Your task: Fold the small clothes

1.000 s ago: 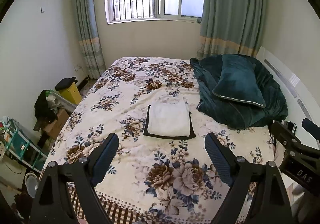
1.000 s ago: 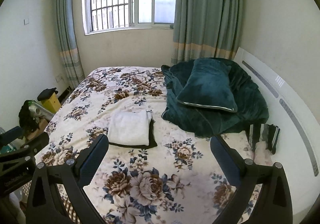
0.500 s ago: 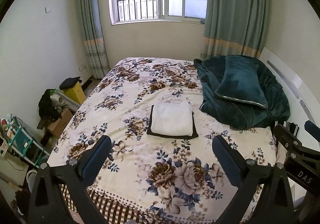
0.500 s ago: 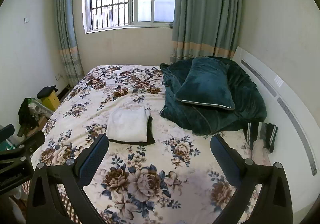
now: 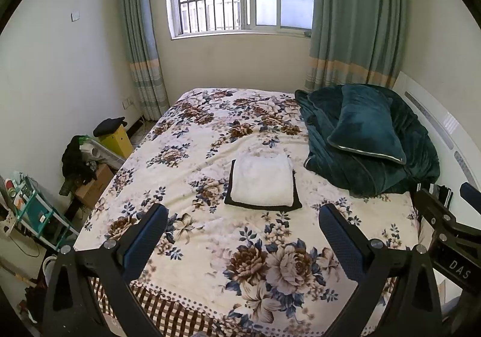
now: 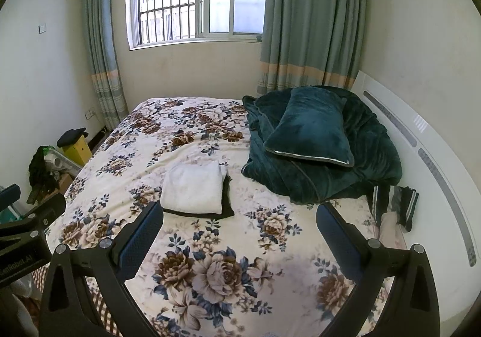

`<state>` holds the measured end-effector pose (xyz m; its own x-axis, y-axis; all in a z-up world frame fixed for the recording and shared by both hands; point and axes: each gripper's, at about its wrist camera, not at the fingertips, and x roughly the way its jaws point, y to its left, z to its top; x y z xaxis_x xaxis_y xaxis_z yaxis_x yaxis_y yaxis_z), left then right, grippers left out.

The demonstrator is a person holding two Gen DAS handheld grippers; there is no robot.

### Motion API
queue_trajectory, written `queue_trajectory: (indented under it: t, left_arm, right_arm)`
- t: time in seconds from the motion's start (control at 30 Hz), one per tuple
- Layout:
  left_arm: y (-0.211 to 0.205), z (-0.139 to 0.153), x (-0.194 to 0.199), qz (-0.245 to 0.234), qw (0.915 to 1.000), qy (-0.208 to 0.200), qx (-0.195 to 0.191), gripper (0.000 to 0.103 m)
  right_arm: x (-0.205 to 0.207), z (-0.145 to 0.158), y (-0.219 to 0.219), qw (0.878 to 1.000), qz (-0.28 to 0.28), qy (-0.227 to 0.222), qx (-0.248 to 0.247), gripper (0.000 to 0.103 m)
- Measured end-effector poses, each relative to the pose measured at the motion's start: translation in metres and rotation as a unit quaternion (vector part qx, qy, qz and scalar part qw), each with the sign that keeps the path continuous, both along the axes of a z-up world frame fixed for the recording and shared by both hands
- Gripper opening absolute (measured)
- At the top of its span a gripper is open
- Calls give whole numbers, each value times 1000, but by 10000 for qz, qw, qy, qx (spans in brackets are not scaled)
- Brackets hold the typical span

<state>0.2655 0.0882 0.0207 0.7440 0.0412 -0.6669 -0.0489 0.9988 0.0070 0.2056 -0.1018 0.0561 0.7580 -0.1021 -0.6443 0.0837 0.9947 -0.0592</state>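
A folded white garment (image 5: 262,180) lies on top of a folded black garment (image 5: 296,201) in the middle of the floral bed (image 5: 210,138). It also shows in the right wrist view (image 6: 192,188), with the black one (image 6: 227,201) under it. My left gripper (image 5: 242,213) is open and empty, held above the bed's near edge, well short of the stack. My right gripper (image 6: 239,212) is open and empty too, to the right of the left one.
A dark green blanket (image 5: 415,162) with a green pillow (image 5: 365,126) on it fills the bed's right side by the white headboard (image 6: 421,141). Striped clothes (image 6: 396,201) lie by the headboard. Boxes and clutter (image 5: 90,162) stand on the floor at the left.
Both grippers have drawn back and up from the bed, so the stack looks smaller and farther. Nothing on the bed moved.
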Motion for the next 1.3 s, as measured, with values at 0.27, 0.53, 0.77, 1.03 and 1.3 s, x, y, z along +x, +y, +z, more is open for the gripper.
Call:
queue_trajectory:
  t: [0.27, 0.53, 0.77, 1.03, 1.3]
  left_arm:
    - [-2, 5, 2, -21, 10000, -8, 16, 103]
    - [-5, 7, 4, -40, 10000, -20, 18, 103]
    - [-6, 10, 5, -31, 10000, -54, 27, 103]
    - [-7, 12, 4, -4, 10000, -62, 57, 103]
    - [-8, 12, 3, 20, 9999, -76, 65, 103]
  right_arm:
    - [0, 0, 0, 10000, 0, -3, 6, 103]
    - [8, 7, -1, 10000, 63, -54, 30, 103]
    - [7, 8, -4, 9999, 72, -108, 67, 103]
    - [3, 5, -4, 9999, 54, -126, 94, 103]
    - [2, 4, -3, 9998, 61, -137, 94, 103]
